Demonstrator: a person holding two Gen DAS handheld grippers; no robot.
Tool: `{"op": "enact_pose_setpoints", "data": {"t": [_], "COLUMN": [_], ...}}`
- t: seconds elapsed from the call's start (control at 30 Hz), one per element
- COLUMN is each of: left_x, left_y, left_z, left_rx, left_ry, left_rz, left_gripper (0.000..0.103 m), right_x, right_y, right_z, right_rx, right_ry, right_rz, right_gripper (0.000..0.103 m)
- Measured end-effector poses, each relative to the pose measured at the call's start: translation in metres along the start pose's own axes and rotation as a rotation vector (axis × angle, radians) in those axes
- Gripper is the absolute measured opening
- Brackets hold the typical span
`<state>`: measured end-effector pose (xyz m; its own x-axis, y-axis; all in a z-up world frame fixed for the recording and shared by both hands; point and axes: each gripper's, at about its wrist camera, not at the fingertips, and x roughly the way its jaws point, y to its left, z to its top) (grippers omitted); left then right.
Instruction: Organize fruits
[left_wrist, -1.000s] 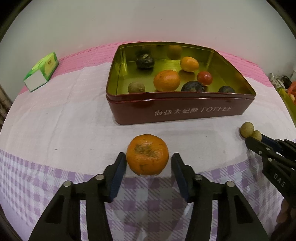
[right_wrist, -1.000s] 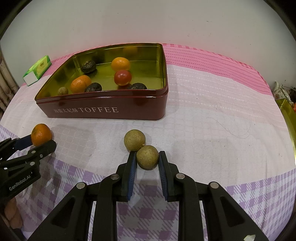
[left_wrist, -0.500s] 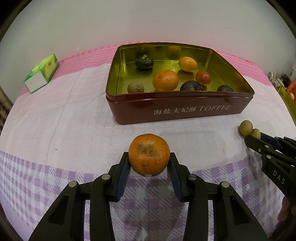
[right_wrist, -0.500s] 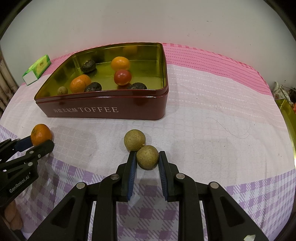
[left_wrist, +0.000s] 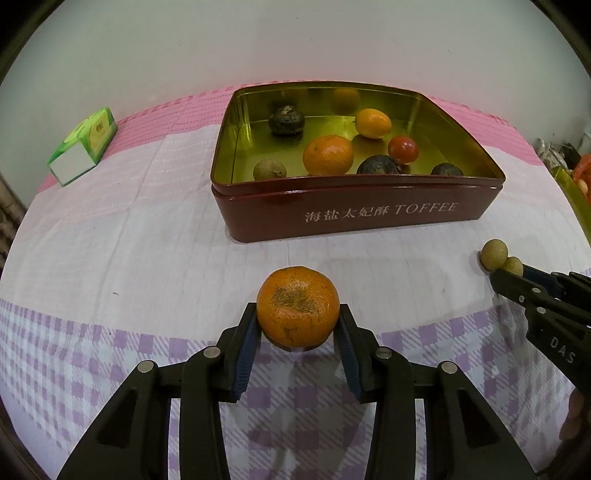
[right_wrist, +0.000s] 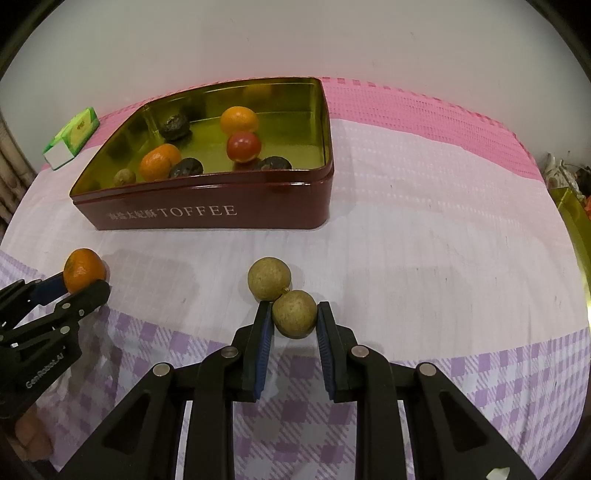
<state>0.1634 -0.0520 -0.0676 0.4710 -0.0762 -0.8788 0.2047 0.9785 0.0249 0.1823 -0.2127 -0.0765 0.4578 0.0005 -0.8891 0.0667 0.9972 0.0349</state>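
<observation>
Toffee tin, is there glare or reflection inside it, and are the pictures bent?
Left wrist view: the toffee tin's gold wall mirrors an orange blur; table edge bows, corners go dark. Right wrist view: same bowing; the tin's floor shines yellow-green, lettering stays sharp.

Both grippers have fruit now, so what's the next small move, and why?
Probably lift both. The left gripper has just closed on the orange mandarin, the right gripper pinches a round tan-green fruit, and the red toffee tin sits just beyond.

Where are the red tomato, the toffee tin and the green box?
red tomato (right_wrist: 243, 146): right wrist view, middle of its skin.
toffee tin (right_wrist: 207, 214): right wrist view, front wall by the lettering.
green box (left_wrist: 86, 142): left wrist view, top face.
</observation>
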Motion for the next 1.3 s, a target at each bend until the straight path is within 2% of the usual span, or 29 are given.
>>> {"op": "enact_pose_setpoints", "data": {"t": [0.27,0.67,1.3], "left_x": [-0.004,-0.025,-0.043], "left_y": [-0.001,0.000,0.011], "left_z": [-0.001,0.006,0.041], "left_rx": [0.000,-0.017,-0.040], "left_ry": [0.001,-0.041,-0.100], "left_rz": [-0.008,-0.021,-0.014], "left_gripper": [0.042,0.042,0.042], "right_x": [-0.006,-0.027,-0.045], "right_y": [0.002,0.009,0.012], "right_z": [0.001,0.007,0.034], "right_rx": [-0.005,-0.021,-0.041], "right_ry": [-0.002,-0.032,-0.074], "right_rz": [0.004,0.020,0.033], "right_gripper": [0.022,0.022,0.022]}}
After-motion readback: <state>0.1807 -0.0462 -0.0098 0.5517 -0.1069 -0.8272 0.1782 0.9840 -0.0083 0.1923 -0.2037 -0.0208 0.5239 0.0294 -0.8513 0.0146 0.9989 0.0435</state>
